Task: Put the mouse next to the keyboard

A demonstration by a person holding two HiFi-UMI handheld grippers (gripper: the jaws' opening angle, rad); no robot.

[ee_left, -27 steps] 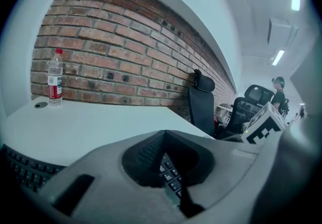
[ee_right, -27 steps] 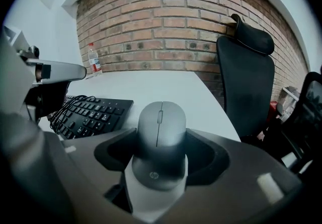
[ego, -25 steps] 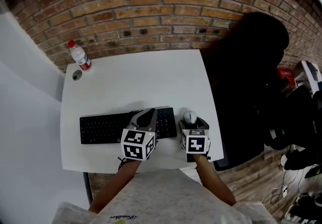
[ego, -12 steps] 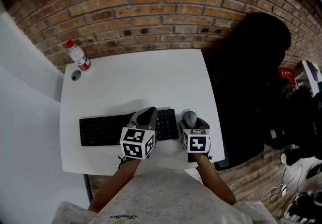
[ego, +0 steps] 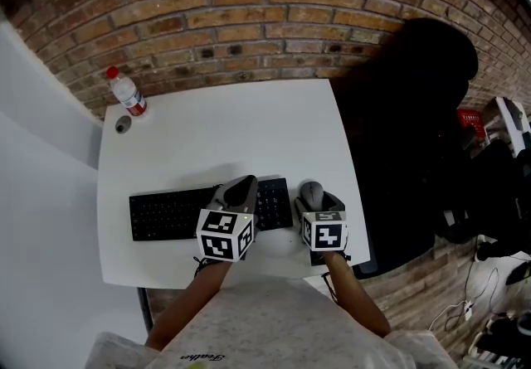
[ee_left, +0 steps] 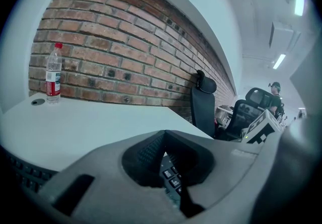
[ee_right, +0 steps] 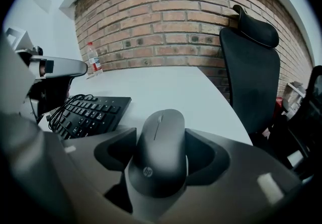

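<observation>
White tabletop point(ego: 216, 127) looks unchanged: right gripper point(ee_right: 161, 150) still clamps the grey oval mouse point(ego: 311, 190) at the flat black keyboard's point(ego: 166, 211) three o'clock; left gripper point(ee_left: 163, 140), closed and empty, stays over the keys

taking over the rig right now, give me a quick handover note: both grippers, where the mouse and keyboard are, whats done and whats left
Right gripper: shut on the mouse, one jaw on each side of it.
Left gripper: jaws together, nothing held, over the right part of the keyboard.
Keyboard lies along the near edge of the white table; the mouse is just off its right end.
Done: mouse gripped and brought beside the keyboard.
Left: I can't tell whether the mouse rests on the table; probably lower it if needed, open the right jaws and back away.
</observation>
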